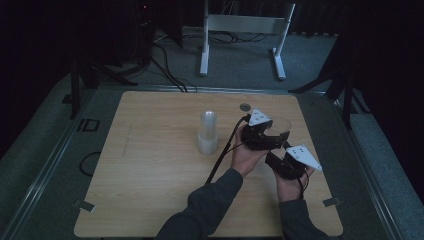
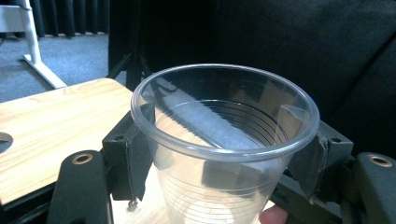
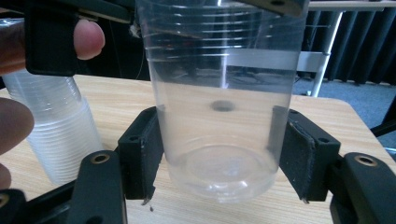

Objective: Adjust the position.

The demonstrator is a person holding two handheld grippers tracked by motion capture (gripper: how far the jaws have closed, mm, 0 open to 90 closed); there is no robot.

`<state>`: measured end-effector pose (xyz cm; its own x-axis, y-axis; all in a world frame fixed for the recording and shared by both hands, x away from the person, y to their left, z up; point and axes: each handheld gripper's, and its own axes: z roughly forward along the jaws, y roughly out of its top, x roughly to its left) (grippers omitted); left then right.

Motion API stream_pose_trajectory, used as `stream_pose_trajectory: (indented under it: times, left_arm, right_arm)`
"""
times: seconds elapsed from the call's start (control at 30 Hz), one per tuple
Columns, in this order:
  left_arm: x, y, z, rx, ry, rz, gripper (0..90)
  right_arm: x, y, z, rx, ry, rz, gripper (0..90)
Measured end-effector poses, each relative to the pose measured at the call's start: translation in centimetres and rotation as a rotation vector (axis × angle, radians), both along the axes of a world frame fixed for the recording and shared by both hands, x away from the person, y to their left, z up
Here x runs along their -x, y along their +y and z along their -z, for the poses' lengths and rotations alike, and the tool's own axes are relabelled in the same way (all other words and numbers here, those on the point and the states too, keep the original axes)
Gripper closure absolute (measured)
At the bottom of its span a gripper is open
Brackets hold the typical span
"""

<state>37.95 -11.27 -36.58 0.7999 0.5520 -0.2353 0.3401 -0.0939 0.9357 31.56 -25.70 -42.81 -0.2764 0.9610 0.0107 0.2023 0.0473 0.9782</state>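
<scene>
A clear plastic cup point(image 2: 219, 135) stands upright between both grippers, just above the wooden table point(image 1: 150, 175) at its right side. My left gripper point(image 2: 224, 156) is shut on the cup just below the rim, with a pad on each side. My right gripper point(image 3: 222, 156) is shut on the same cup point(image 3: 224, 140) lower down, near its base. In the high view the left gripper point(image 1: 274, 132) sits above the right gripper point(image 1: 280, 149), with the cup's rim point(image 1: 282, 122) faintly visible beside them. Both hands are close together.
A stack of nested clear cups point(image 1: 208, 132) stands mid-table, left of the hands, and shows close by in the right gripper view point(image 3: 60, 135). A round hole point(image 1: 244, 107) lies near the table's far edge. A black cable point(image 1: 222, 155) trails toward the person. White frame legs point(image 1: 240, 25) stand behind.
</scene>
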Motion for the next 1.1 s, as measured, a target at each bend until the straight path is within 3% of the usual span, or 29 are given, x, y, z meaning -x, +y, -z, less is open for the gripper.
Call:
stream_pose_trajectory:
  times: [0.43,0.77,1.1]
  left_arm:
    - [0.0,0.3,0.0,-0.031,-0.044,-0.035,30.2]
    - [-0.4,0.9,0.4,-0.045,-0.048,-0.074,30.3]
    - [-0.6,1.7,1.1,-0.086,-0.064,-0.121,30.3]
  right_arm:
    - [0.2,0.0,-0.1,0.004,0.0,-0.005,32.6]
    - [0.6,-0.2,-0.1,0.01,-0.013,-0.005,32.6]
    - [0.7,-0.6,0.1,0.014,-0.01,0.009,33.1]
